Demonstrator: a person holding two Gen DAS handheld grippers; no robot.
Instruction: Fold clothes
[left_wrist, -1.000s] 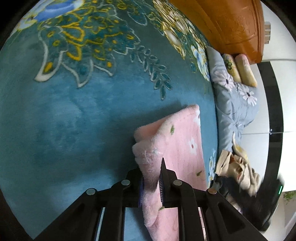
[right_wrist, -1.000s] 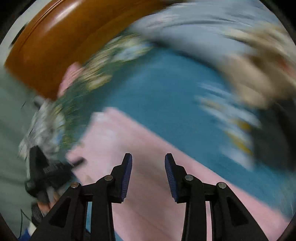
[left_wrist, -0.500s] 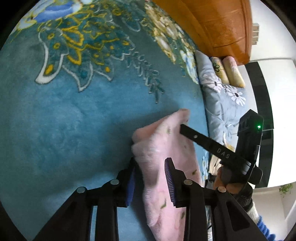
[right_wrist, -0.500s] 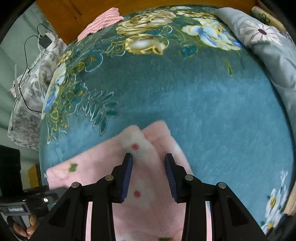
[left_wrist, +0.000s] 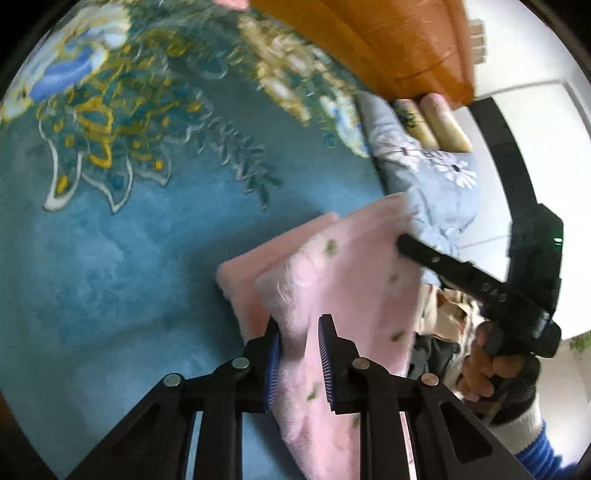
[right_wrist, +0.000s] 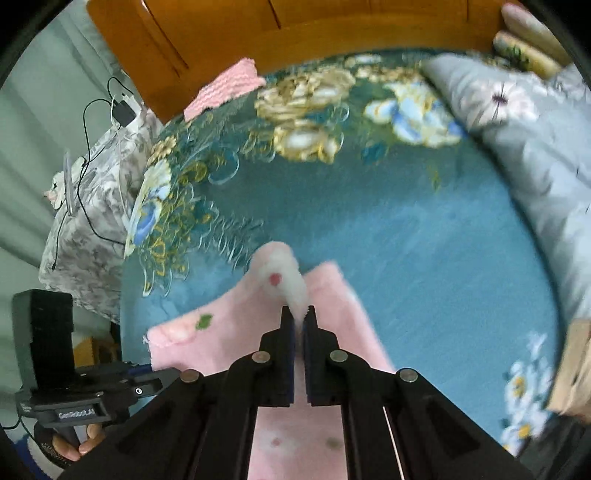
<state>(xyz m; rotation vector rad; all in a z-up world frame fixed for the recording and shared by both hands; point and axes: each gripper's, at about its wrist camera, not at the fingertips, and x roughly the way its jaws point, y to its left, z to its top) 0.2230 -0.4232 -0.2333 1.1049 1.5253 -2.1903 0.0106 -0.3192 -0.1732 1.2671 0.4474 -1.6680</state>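
Right gripper (right_wrist: 298, 320) jaws pinch the fluffy pink flower-dotted garment (left_wrist: 343, 280); left gripper (left_wrist: 298, 363) jaws closing round its edge, so that thick pile could slip free.

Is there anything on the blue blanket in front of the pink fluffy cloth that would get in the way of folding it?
Nothing visible. The blue floral blanket ahead of the pink fleece garment is bare. The grey flowered quilt lies off to the side. The right tool already pinches a corner of the garment.
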